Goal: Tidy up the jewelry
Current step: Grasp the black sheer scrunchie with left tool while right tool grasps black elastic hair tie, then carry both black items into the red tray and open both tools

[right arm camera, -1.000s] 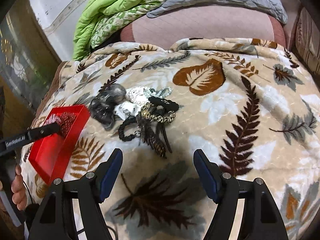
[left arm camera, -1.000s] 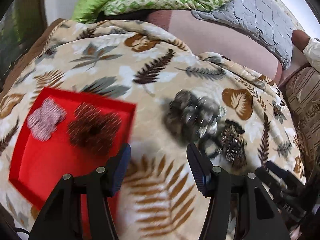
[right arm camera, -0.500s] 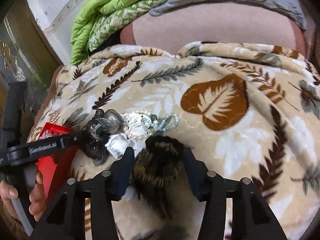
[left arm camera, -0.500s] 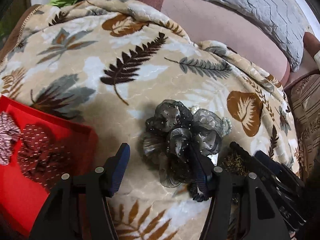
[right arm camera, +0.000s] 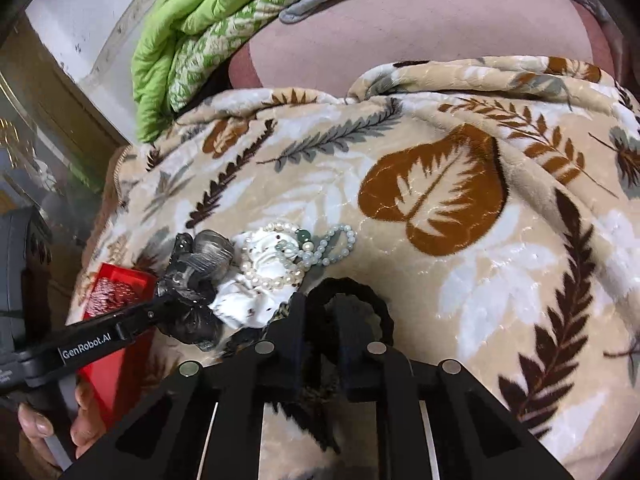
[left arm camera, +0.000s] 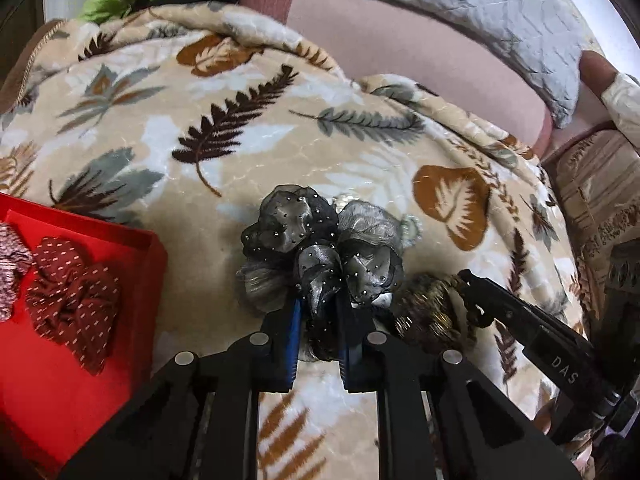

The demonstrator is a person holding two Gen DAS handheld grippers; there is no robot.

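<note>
Lying on the leafy blanket (left arm camera: 248, 160) beside the red tray (left arm camera: 80, 380), the grey scrunchie (left arm camera: 320, 248) is pinched by the closing left tool (left arm camera: 318, 344). A black hair tie (right arm camera: 352, 300) is pinched by the closing right tool (right arm camera: 318, 344). Two scrunchies are kept in the tray.

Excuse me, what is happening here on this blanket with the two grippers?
A person is sorting hair accessories and jewelry from a pile on a leaf-patterned blanket into a red tray. The left gripper is closing on a grey sheer scrunchie, and the right gripper is closing on a black braided hair tie. A dark red scrunchie and a striped one already lie in the tray. A white scrunchie and bead bracelets remain on the blanket.
</note>
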